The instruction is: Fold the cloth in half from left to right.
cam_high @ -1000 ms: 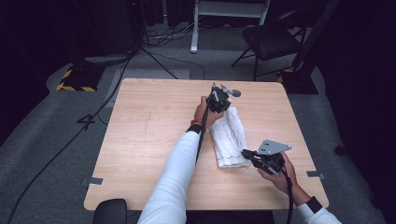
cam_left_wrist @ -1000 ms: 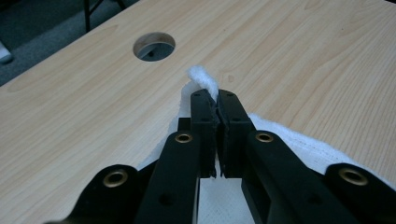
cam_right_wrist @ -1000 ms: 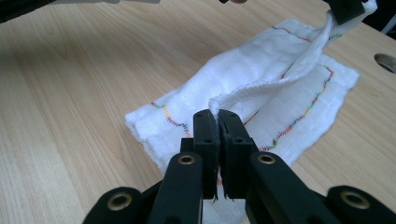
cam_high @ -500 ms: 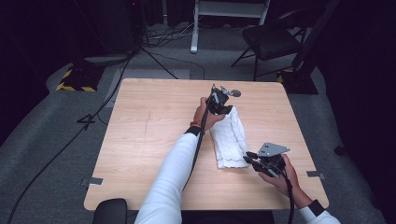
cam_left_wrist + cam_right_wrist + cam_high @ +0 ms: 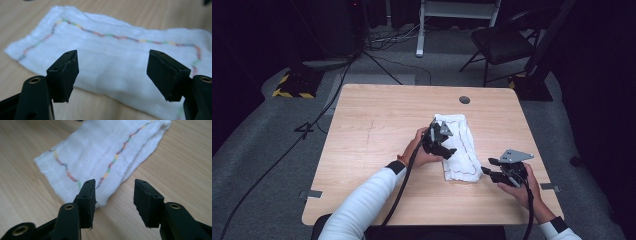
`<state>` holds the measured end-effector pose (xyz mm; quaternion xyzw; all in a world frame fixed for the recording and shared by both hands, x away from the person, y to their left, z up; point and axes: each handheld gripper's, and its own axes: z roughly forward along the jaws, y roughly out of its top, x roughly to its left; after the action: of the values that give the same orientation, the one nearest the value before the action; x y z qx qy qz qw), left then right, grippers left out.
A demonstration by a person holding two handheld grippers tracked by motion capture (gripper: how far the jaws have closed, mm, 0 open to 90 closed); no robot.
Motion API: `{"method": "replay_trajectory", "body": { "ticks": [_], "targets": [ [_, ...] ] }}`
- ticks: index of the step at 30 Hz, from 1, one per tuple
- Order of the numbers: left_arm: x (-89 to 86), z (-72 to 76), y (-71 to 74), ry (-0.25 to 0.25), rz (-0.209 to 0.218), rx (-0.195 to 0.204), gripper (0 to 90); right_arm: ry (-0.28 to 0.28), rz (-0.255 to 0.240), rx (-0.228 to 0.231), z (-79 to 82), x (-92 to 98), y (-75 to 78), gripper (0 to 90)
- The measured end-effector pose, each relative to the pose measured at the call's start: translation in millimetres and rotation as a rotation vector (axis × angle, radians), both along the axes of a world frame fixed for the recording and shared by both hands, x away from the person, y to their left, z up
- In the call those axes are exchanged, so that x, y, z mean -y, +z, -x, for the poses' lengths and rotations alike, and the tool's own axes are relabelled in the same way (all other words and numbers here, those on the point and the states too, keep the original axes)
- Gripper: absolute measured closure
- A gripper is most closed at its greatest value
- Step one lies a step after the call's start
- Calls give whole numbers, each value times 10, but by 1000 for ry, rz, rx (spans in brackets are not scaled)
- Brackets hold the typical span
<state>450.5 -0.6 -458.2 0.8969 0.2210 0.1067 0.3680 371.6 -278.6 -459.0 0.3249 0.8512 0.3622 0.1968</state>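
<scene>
A white cloth (image 5: pixel 458 147) with a wavy multicoloured stitched line is laid flat on the wooden counter (image 5: pixel 377 135), right of centre in the high view. It is folded into a long strip running from the far side toward the near side, and it is not held by anything.

The left hand-held gripper (image 5: pixel 448 148) is positioned at the left long edge of the cloth, over the fabric, with its cable trailing back along the white sleeve (image 5: pixel 367 200). In the left gripper view, the jaws of the left hand-held gripper (image 5: pixel 112 75) are seen spread well apart, having just been opening. The cloth (image 5: pixel 120 65) is seen lying behind and below them on the counter (image 5: pixel 30 22); no fabric is clamped between the pads.

The right hand-held gripper (image 5: pixel 488 170) is held just beside the near right corner of the cloth, its grey three-cornered plate (image 5: pixel 515 156) uppermost. In the right gripper view, the jaws of the right hand-held gripper (image 5: pixel 115 200) are also seen parted, having just been opening. The near corner of the cloth (image 5: pixel 100 152) is located just ahead of the left-hand jaw in that view, while the gap between the jaws is occupied by bare counter (image 5: pixel 175 165). Nothing is gripped.

A small dark round disc (image 5: pixel 464 99) is set in the counter near the far edge, well apart from the cloth.
</scene>
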Motion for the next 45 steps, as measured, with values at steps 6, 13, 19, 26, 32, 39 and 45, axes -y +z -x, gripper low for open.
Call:
{"method": "replay_trajectory", "body": {
  "ticks": [6,13,19,26,32,39,45],
  "targets": [
    [-11,186,-181,-45,-58,-47,278,22,47,-25,-190,-64,-101,495],
    [32,190,-284,-46,-89,-52,273,68,70,-84,-401,-147,-246,438],
    [-17,225,-307,-48,-93,-54,279,71,76,-95,-398,-157,-263,438],
    [-98,302,-300,-60,-103,-57,295,104,70,-102,-314,-227,-270,459],
    [-217,410,-296,-57,-109,-61,294,147,70,-111,-213,-333,-271,462],
    [-338,609,-289,-49,-118,-40,312,190,64,-130,-67,-456,-272,464],
    [-398,680,-294,-46,-108,-56,318,210,60,-141,17,-485,-266,428]
  ]
}}
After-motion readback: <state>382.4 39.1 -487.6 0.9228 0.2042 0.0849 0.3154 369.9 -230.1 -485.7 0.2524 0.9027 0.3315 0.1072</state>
